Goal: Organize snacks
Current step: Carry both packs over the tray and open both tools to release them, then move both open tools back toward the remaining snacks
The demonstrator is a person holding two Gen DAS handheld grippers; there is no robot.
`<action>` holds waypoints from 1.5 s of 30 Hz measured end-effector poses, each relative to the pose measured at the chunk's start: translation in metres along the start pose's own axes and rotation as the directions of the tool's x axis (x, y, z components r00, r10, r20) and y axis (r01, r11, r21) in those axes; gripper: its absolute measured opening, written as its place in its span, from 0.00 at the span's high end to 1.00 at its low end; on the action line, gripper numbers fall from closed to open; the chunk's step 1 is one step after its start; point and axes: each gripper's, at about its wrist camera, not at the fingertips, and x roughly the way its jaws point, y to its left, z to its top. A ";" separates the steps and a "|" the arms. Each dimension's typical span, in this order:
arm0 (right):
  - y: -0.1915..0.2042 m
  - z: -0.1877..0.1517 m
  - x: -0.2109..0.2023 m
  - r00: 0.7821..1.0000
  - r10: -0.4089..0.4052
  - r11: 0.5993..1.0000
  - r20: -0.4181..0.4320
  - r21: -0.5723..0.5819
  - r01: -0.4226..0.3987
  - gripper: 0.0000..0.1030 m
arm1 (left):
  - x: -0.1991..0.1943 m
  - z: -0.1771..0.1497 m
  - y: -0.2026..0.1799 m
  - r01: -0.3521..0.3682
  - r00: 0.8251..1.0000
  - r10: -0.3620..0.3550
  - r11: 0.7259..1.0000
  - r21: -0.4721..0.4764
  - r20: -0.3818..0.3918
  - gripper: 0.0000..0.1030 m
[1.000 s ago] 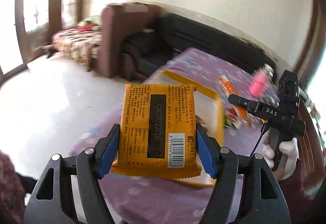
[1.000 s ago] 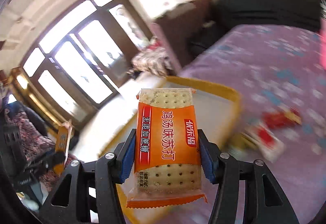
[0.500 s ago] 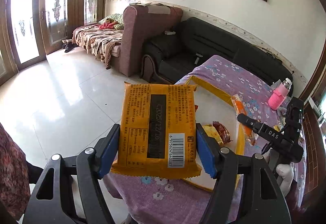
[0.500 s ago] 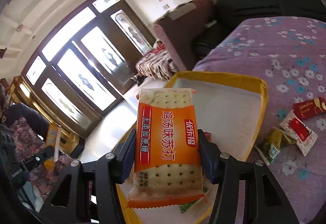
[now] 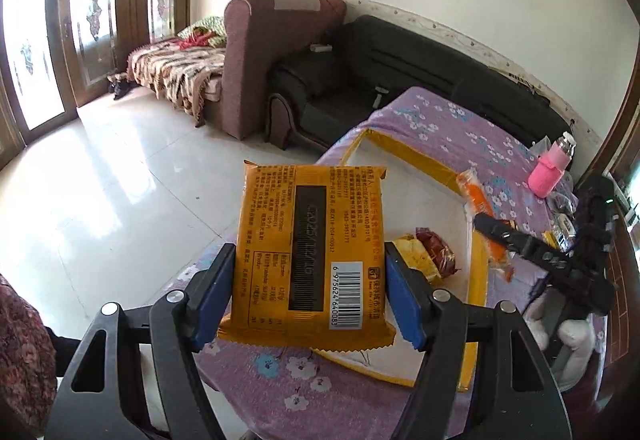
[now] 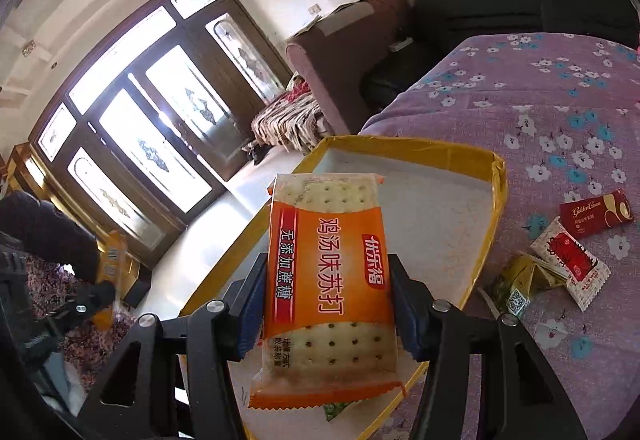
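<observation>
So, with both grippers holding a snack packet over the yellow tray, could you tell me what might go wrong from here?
1. The left gripper pinches the yellow packet only by its side edges near the bottom, so it may slip or buckle.
2. The tray sits at the table corner nearest the floor; a packet released off target could fall off.
3. The right gripper squeezes the cracker packet; a hard grip may crack the biscuits.

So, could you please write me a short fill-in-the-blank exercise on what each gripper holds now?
The left gripper grips a ____ packet.
The right gripper grips a cracker pack with an ____ label.
The tray has a ____ rim.
The bottle wears a ____ sleeve.

Missing: yellow; orange; yellow; pink
</observation>
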 end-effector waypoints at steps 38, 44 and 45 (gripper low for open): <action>0.032 0.019 0.054 0.953 -0.291 0.955 -0.087 -0.082 0.284 0.42 | 0.038 -0.006 -0.054 -0.025 0.999 0.030 0.983 0.181 -0.023 0.29; 0.028 0.007 0.004 0.951 -0.308 0.950 -0.033 -0.061 0.306 0.42 | 0.017 -0.018 -0.073 -0.025 1.000 0.023 0.974 0.223 0.011 0.28; 0.025 0.003 -0.007 0.949 -0.313 0.949 -0.022 -0.053 0.312 0.42 | 0.014 -0.020 -0.078 -0.026 1.000 0.023 0.973 0.229 0.017 0.28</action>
